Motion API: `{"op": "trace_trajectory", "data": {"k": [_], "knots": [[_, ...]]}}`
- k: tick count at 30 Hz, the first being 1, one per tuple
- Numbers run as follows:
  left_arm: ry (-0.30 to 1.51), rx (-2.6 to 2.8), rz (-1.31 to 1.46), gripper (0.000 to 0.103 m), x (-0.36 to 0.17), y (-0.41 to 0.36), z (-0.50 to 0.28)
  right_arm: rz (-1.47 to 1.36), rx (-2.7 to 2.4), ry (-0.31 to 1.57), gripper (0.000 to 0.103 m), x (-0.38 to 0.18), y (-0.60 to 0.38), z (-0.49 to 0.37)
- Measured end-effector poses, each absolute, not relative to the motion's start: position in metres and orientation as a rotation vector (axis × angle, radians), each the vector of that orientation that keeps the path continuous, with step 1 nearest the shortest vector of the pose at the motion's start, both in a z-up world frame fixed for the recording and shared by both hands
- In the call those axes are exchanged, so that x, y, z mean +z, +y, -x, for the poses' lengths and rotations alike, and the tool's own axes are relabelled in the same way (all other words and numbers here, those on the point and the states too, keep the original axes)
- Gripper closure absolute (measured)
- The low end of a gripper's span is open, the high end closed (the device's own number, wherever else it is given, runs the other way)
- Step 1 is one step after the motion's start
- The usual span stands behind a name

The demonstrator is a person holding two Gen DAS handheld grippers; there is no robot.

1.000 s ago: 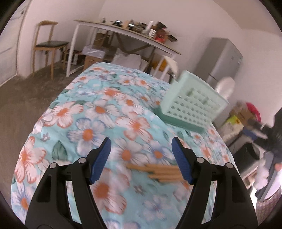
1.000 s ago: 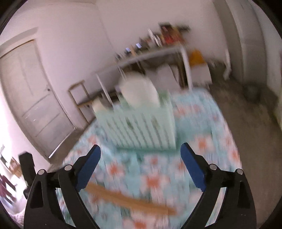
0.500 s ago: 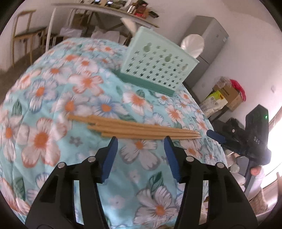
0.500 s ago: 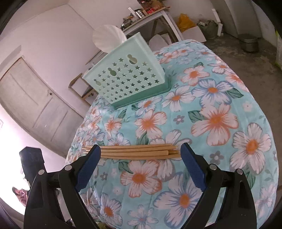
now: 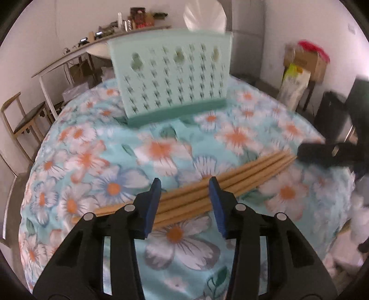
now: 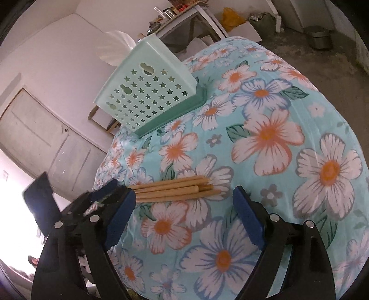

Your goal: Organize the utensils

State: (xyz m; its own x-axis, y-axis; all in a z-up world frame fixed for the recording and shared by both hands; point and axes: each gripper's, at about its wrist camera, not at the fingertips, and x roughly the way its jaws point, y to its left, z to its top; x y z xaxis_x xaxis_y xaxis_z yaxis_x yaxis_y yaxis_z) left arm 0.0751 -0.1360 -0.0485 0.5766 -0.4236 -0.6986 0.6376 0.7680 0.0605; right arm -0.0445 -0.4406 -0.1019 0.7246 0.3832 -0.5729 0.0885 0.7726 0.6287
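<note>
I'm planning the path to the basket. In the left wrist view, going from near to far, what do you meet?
Left gripper, jaws closing with nothing pressed between them → wooden chopsticks → flowered cloth → mint basket → white plate.

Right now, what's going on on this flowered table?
A person holding a gripper in each hand is working on a bundle of wooden chopsticks lying on the floral tablecloth. The left gripper straddles the middle of the bundle, jaws closing, pads not visibly pressing yet. The right gripper sits wide at the thick ends, jaws closing slightly, gripping nothing. The mint perforated basket stands further back, with no chopsticks visibly in it.
</note>
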Motion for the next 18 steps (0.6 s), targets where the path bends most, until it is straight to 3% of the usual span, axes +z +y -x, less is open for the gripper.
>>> {"op": "trace_trajectory", "data": {"k": [7, 18], "knots": [[0.722, -0.651, -0.370, 0.064, -0.052, -0.133, -0.051, -0.615, 0.227, 0.701, 0.006, -0.102, -0.431, 0.050], [0.751, -0.665, -0.389, 0.064, -0.051, -0.135, -0.045, -0.603, 0.267, 0.691, 0.006, -0.104, -0.435, 0.054]]}}
